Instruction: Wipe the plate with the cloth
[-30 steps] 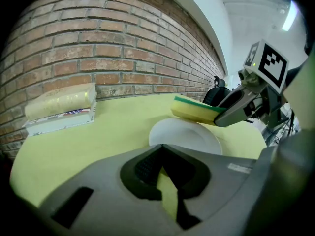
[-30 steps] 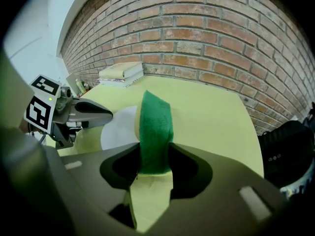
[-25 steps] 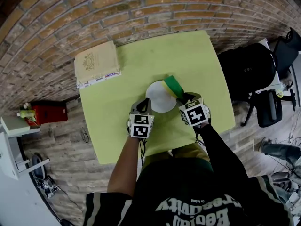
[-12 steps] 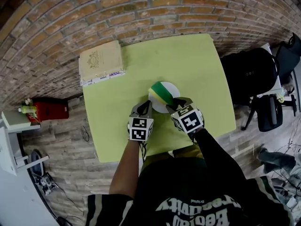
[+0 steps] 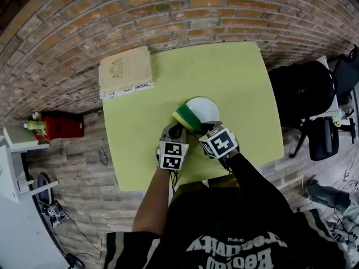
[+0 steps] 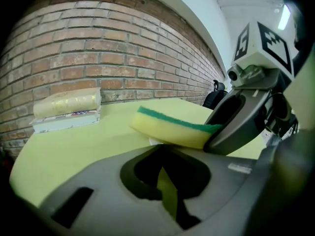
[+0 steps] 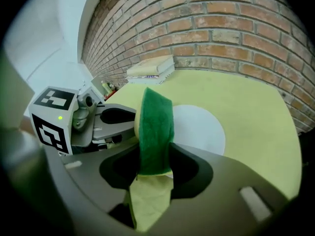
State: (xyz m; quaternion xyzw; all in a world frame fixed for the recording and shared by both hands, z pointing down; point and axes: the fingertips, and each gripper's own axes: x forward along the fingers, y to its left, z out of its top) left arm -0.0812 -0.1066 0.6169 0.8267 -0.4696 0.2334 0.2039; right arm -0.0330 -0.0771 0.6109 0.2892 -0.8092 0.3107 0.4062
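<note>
A white plate [image 5: 206, 108] [image 7: 199, 127] lies near the front of the yellow-green table [image 5: 235, 77]. The cloth here is a yellow sponge with a green scouring face [image 5: 187, 118] [image 7: 156, 132] [image 6: 170, 128]. My right gripper [image 5: 197, 129] [image 7: 155, 166] is shut on it and holds it over the plate's left rim. Just to the left, my left gripper [image 5: 175, 132] [image 6: 165, 163] is shut, its tips at the plate's near-left edge. I cannot tell whether it pinches the rim. Only a sliver of plate [image 6: 153, 141] shows under the sponge in the left gripper view.
A thick cream book [image 5: 126, 70] [image 6: 66, 108] [image 7: 150, 68] lies at the table's far left corner, against the brick wall. On the floor, a black bag [image 5: 297, 86] and an office chair [image 5: 322, 136] stand right of the table, and a red box [image 5: 61, 129] stands left of it.
My right gripper has carried the sponge leftward across the plate, from its right rim to its left rim. The left gripper has stayed where it was, still shut.
</note>
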